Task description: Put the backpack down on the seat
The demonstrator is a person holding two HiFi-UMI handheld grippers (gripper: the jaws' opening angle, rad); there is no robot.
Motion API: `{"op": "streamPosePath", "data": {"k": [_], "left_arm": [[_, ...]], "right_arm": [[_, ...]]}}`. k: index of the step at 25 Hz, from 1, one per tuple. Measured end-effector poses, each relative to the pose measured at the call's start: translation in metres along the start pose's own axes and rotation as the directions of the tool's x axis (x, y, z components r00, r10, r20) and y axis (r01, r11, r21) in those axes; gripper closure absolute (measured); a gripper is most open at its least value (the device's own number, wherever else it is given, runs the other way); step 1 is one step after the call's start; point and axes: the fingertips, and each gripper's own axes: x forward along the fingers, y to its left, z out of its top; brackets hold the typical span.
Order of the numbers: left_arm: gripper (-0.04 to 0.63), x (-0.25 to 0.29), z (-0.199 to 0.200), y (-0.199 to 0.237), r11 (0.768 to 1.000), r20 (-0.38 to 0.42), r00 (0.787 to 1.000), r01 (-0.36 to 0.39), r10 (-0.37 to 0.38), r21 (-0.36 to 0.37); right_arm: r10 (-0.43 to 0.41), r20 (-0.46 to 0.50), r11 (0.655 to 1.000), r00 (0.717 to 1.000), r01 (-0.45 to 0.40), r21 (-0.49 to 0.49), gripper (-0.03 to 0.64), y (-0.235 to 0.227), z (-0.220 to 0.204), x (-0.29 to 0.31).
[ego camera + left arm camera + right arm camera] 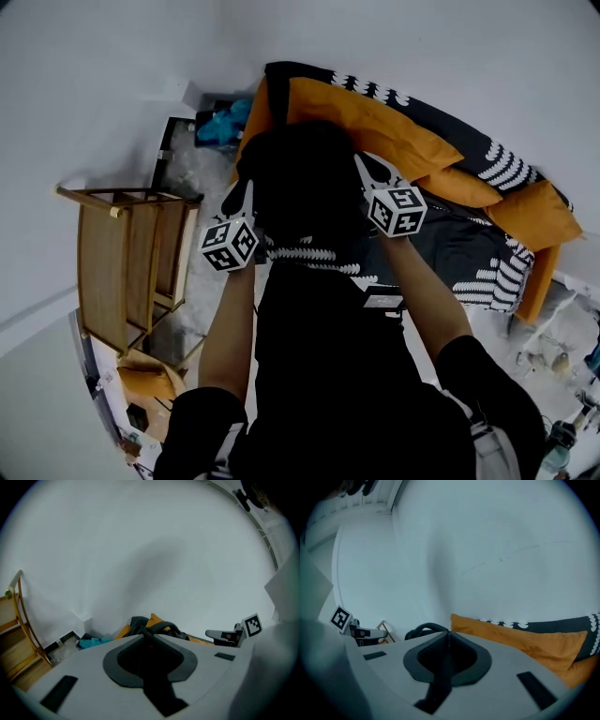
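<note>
I have the black backpack [305,183] hanging between both tongs over the left end of the sofa [469,253], in front of the long orange cushion [375,127] that leans on the backrest. The left tongs [249,186] are at the bag's left side and the right tongs [362,161] at its right side, each with its marker cube toward me. In the left gripper view the jaws are drawn together at their tips, clenched on dark backpack fabric, and the bag's carry handle curves just beyond them. In the right gripper view the jaws are likewise pressed shut on the bag, with the same handle looping up to the left of the tips. From the head view I cannot tell whether the bag's bottom touches the seat, because the bag hides that spot. I also cannot tell what the backpack holds. The seat is covered by a dark throw [506,272] with white patterning, and a second orange cushion [539,211] sits at the sofa's right end. Off the sofa's left end, in the corner of the room, lies a teal bundle [223,122]; whether it sits in a box I cannot tell. A wooden chair [127,262] stands on the floor to the left, well apart from the sofa.
</note>
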Motion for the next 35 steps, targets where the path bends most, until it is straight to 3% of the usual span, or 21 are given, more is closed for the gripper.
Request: {"op": "streamPosePath", "data": {"k": [4,9,14,19,29,35], "left_arm": [[0.566,-0.031,0.027,-0.022,0.999,0.089,0.996,0.022,-0.024,0.030],[0.580,-0.073,0.067,-0.057,0.990,0.196,0.973,0.110,-0.125,0.087],[0.580,-0.109,0.102,-0.086,0.968,0.257,0.943,0.167,-0.213,0.187],[0.580,-0.136,0.126,-0.106,0.953,0.324,0.909,0.188,-0.261,0.239],[0.580,-0.223,0.087,-0.117,0.924,0.321,0.881,0.260,-0.346,0.281],[0.580,-0.286,0.049,-0.100,0.920,0.341,0.861,0.311,-0.379,0.237]], "right_arm": [[0.041,0.079,0.999,0.996,-0.041,-0.003,0.584,0.025,0.032,-0.030],[0.067,0.190,0.998,0.980,-0.065,-0.020,0.586,0.053,0.072,-0.077],[0.049,0.275,0.997,0.960,-0.031,-0.069,0.586,0.073,0.099,-0.124],[0.016,0.327,0.988,0.945,0.036,-0.152,0.586,0.094,0.113,-0.159],[-0.096,0.379,0.979,0.920,0.155,-0.129,0.586,0.155,0.069,-0.252],[-0.151,0.394,0.975,0.907,0.203,-0.095,0.586,0.203,0.016,-0.303]]}}
